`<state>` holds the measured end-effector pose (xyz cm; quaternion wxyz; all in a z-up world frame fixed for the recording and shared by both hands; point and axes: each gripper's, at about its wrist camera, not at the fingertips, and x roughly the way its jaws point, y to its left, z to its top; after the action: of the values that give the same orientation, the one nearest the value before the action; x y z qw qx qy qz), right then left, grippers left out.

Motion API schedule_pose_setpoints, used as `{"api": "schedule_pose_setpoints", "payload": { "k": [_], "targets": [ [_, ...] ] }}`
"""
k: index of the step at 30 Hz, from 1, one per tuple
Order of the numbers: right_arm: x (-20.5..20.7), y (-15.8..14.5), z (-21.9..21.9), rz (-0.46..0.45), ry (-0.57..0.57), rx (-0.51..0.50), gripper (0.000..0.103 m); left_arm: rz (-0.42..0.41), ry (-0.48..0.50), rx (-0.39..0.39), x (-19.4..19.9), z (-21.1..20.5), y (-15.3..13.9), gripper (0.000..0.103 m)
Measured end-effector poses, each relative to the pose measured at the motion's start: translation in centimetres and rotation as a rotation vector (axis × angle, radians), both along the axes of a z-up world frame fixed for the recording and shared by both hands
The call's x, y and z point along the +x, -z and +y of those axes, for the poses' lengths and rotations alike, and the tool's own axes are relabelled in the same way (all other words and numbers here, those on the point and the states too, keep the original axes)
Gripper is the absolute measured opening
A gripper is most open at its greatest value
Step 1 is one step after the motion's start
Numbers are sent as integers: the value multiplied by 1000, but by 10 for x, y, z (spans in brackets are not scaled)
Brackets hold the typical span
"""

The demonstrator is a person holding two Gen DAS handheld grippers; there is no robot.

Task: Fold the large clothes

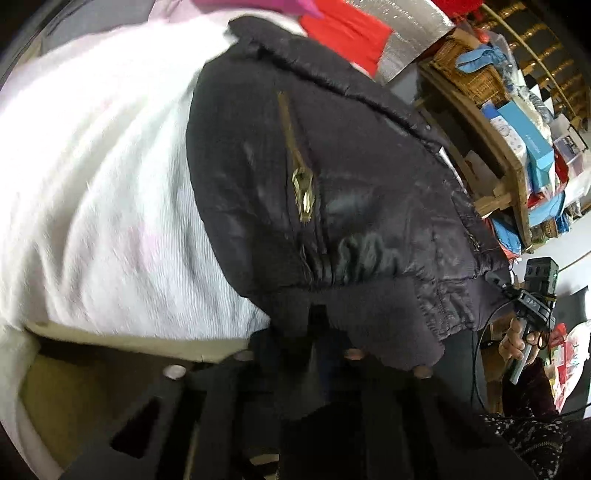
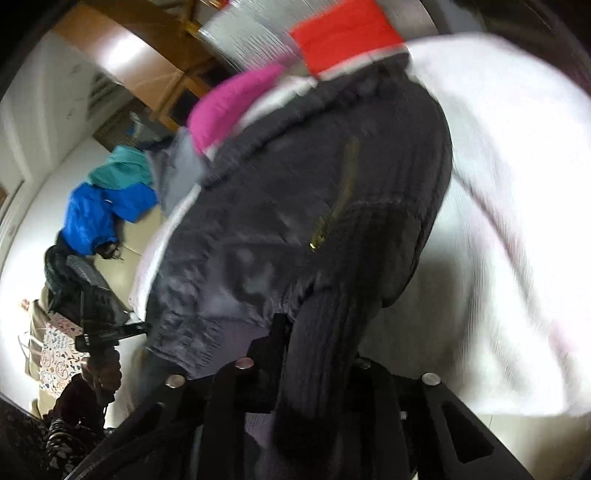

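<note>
A black padded jacket with a brass pocket zipper lies on a white fleecy cloth. My left gripper is shut on the jacket's ribbed hem at the near edge. In the right wrist view the same jacket fills the middle. Its ribbed knit cuff runs down between the fingers of my right gripper, which is shut on it. A hand holds the right tool at the jacket's right corner, and another hand holds the left tool at its left corner.
Red cloth and pink cloth lie beyond the collar. Blue and teal garments are piled to the left on a pale surface. A wooden shelf crowded with boxes and a wicker basket stands to the right.
</note>
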<state>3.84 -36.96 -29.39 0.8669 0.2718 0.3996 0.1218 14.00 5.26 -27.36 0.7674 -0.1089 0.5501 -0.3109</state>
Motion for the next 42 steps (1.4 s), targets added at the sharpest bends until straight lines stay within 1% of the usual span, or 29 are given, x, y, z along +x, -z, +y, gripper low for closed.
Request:
{"api": "schedule_pose_setpoints", "payload": {
  "k": [2, 4, 7, 10, 13, 16, 18, 22, 25, 27, 28, 29, 32, 35, 37, 39, 41, 42],
  "targets": [
    [-4, -14, -2, -59, 11, 8, 17, -19, -4, -41, 2, 4, -14, 11],
    [-1, -25, -1, -81, 14, -5, 17, -65, -6, -69, 4, 10, -35, 10],
    [10, -47, 5, -128, 5, -46, 16, -129, 0, -90, 16, 7, -64, 9],
    [27, -74, 3, -197, 13, -52, 16, -171, -7, -112, 35, 5, -88, 9],
    [49, -100, -4, -259, 49, -58, 14, -218, -22, -114, 70, -1, -112, 10],
    [84, -124, -16, -304, 100, -67, 14, -237, -50, -102, 114, -20, -129, 10],
    [112, -138, -22, -320, 132, -89, 13, -244, -73, -92, 140, -27, -137, 10],
    [175, -156, -38, -339, 199, -115, 12, -220, -157, -112, 215, -40, -149, 10],
    [225, -162, -53, -338, 265, -124, 11, -213, -204, -104, 264, -57, -150, 10],
    [256, -162, -64, -328, 298, -127, 10, -219, -225, -91, 301, -68, -152, 9],
    [278, -160, -71, -314, 316, -124, 9, -219, -229, -88, 314, -74, -151, 9],
    [299, -158, -76, -304, 330, -129, 9, -217, -230, -75, 333, -82, -149, 9],
    [349, -147, -87, -273, 365, -152, 9, -221, -234, -24, 374, -102, -139, 9],
    [389, -129, -98, -236, 396, -159, 9, -194, -251, 3, 416, -116, -117, 9],
    [417, -115, -107, -201, 413, -158, 9, -166, -271, 34, 443, -126, -96, 10],
    [443, -97, -115, -155, 432, -149, 9, -155, -283, 60, 459, -133, -79, 10],
    [462, -78, -125, -108, 452, -109, 9, -143, -297, 92, 471, -140, -59, 10],
    [467, -68, -130, -81, 460, -72, 11, -135, -300, 108, 475, -144, -49, 13]
  ]
}}
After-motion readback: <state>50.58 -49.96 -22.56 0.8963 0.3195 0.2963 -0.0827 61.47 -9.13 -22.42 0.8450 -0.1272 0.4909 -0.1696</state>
